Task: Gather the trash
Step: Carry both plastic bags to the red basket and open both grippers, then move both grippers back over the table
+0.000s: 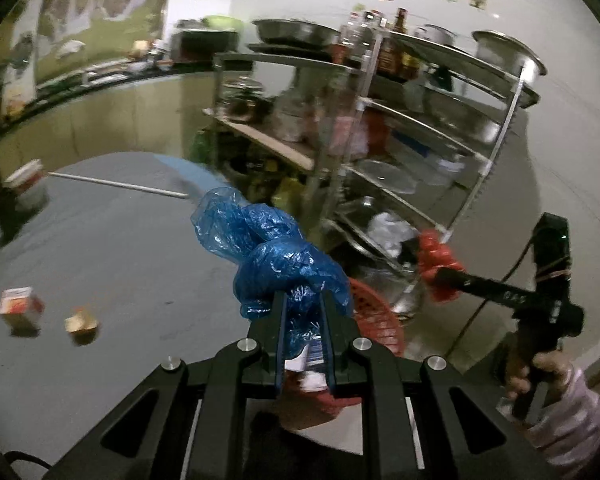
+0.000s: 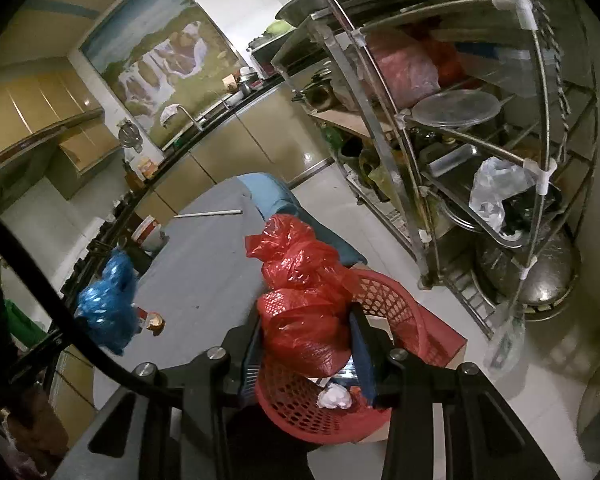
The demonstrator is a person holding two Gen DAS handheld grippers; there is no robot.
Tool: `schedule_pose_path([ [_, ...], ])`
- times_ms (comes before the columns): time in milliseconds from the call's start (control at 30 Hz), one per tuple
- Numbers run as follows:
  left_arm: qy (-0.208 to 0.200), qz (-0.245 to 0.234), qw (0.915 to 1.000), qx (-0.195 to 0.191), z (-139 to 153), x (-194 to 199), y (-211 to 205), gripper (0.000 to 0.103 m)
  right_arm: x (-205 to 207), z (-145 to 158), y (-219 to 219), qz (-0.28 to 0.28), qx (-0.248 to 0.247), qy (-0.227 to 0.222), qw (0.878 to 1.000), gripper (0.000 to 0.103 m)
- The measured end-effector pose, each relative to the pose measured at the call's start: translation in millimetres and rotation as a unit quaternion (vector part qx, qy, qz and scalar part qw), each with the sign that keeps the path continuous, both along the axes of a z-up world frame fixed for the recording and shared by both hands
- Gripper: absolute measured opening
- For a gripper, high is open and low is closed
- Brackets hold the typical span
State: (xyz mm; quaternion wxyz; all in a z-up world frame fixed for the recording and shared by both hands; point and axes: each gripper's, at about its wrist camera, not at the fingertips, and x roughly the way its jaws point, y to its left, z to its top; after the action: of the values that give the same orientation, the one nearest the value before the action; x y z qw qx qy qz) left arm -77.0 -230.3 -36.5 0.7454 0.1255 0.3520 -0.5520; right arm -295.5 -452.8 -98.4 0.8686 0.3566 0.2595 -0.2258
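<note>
Blue plastic bag [image 1: 284, 264] sits pinched in the left gripper [image 1: 303, 300]; the right gripper [image 2: 308, 320] clamps a red plastic bag [image 2: 300, 292]. Both hang over the red basket [image 2: 396, 304], probably for dropping in.

The left tongs [image 1: 304, 300] point down at a slant, their jaws clamped tight. The right tongs [image 2: 306, 336] also slant down, narrowly apart and gripping; a hand [image 1: 540, 372] in a pale sleeve [image 1: 572, 420] holds their handle.

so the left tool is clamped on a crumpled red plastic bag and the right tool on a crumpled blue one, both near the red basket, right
The colours are swapped. The left tool is clamped on the crumpled blue plastic bag, as the left wrist view shows, and the right tool on the crumpled red plastic bag, both near the red plastic basket.
</note>
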Motion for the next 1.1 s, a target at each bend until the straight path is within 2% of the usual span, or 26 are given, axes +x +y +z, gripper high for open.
schedule_pose_path([
  [233, 0.041, -0.057, 0.9970, 0.034, -36, -13, -40, 0.016, 3, -22, -6, -0.005, 0.023, 0.015, 1.000, 0.042],
  [367, 0.046, -0.080, 0.9941, 0.057, -57, -26, -53, 0.016, 2, -36, -10, -0.009, 0.039, 0.025, 0.999, 0.042],
  [700, 0.066, -0.106, 0.9876, 0.095, -92, -34, -72, 0.018, 8, -61, -14, -0.007, 0.072, 0.043, 0.996, 0.044],
  [733, 0.066, -0.107, 0.9867, 0.103, -95, -34, -75, 0.026, 9, -63, -15, -0.007, 0.076, 0.045, 0.996, 0.044],
  [767, 0.068, -0.109, 0.9855, 0.111, -99, -34, -78, 0.041, 9, -66, -16, -0.009, 0.083, 0.046, 0.995, 0.047],
  [833, 0.062, -0.101, 0.9859, 0.118, -104, -33, -78, 0.057, 9, -71, -18, -0.012, 0.098, 0.047, 0.994, 0.056],
  [967, 0.040, -0.092, 0.9879, 0.118, -101, -32, -67, 0.058, 9, -79, -23, -0.019, 0.126, 0.040, 0.991, 0.060],
  [1100, 0.032, -0.072, 0.9909, 0.109, -94, -23, -45, 0.060, 8, -72, -20, -0.021, 0.107, 0.028, 0.994, 0.060],
])
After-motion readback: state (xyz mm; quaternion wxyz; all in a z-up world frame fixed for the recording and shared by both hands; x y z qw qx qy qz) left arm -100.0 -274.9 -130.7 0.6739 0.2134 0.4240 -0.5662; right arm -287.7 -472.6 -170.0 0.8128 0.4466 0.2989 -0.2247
